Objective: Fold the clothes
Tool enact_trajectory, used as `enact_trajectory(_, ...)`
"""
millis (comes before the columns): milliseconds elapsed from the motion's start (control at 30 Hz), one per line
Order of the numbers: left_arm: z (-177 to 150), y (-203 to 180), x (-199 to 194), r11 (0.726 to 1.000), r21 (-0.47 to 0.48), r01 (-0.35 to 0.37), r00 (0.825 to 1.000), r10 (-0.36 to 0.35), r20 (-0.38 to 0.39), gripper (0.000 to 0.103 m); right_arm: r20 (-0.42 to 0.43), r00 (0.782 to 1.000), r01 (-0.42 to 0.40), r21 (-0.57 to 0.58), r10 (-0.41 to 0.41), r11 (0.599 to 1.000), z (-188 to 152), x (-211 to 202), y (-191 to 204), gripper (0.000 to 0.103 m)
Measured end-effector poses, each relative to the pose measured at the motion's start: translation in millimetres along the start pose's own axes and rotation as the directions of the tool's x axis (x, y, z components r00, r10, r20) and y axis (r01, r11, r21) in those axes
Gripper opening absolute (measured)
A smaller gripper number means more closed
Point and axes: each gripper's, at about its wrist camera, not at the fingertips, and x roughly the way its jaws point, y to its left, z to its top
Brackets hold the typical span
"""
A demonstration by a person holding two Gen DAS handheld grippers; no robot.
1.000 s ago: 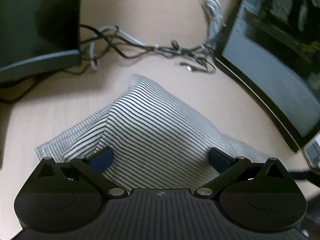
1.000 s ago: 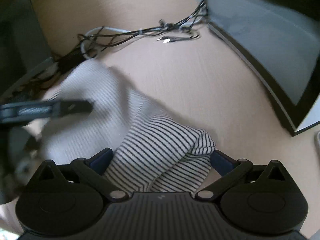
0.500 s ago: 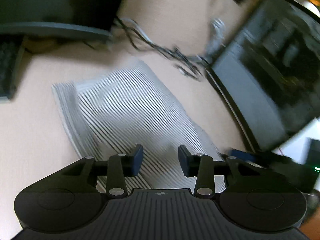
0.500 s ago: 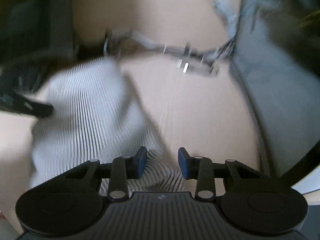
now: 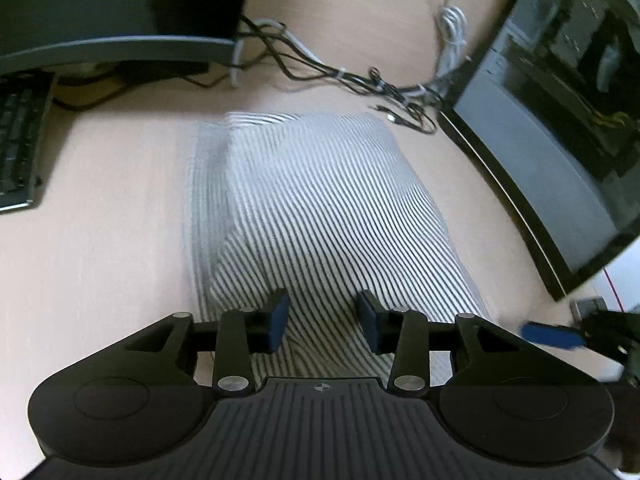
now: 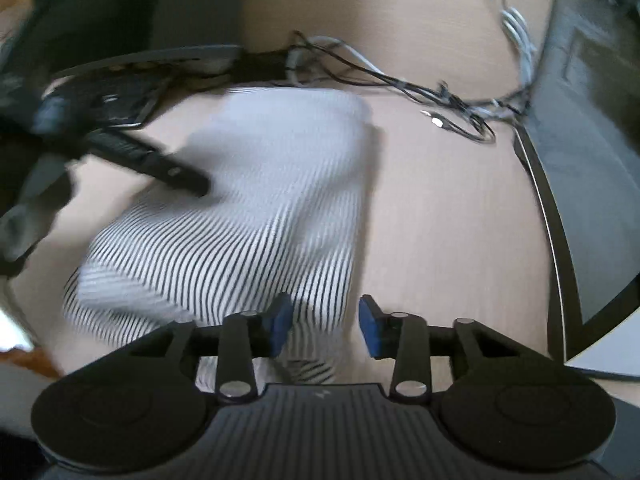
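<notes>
A black-and-white striped garment [image 5: 320, 208] lies folded on the light wooden desk [image 5: 100, 240]; it also shows in the right wrist view [image 6: 248, 216]. My left gripper [image 5: 323, 324] hovers over the garment's near edge, its jaws partly open with a gap and nothing pinched between them. My right gripper [image 6: 324, 324] is over the garment's near right corner, jaws also partly open, with cloth under the left pad only. The left gripper's finger [image 6: 160, 166] crosses the right wrist view at left. The right gripper's blue pad [image 5: 552, 336] shows at the right edge of the left wrist view.
A curved monitor [image 5: 560, 120] stands on the right and another monitor base [image 5: 120, 48] at the back left. A tangle of cables [image 5: 360, 76] lies behind the garment. A keyboard [image 5: 20, 144] is at the far left.
Both grippers went from wide open around the cloth to nearly closed. They pulled back, and the garment now lies flatter and more squared on the desk.
</notes>
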Motion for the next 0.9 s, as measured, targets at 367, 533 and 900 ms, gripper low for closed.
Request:
enact_trajectory(367,-17,3,-41,0.988,0.021,-0.150,0.988,0.149,0.050,0.086,-0.019,0.991,-0.132,-0.217,0.132,0.967,3,19,57,0.050)
enact_trajectory(533,-21,6,-53,0.987,0.010,-0.161,0.985,0.160,0.068,0.092,0.015,0.970,-0.216,-0.413,0.243,0.885,8,-14,74,0.060)
enact_trajectory(900,-52,16,-85,0.975,0.139,-0.172,0.982,0.158,0.103,0.095,-0.014,0.976,-0.164,-0.706,0.217,0.689,-26,8,115,0.041)
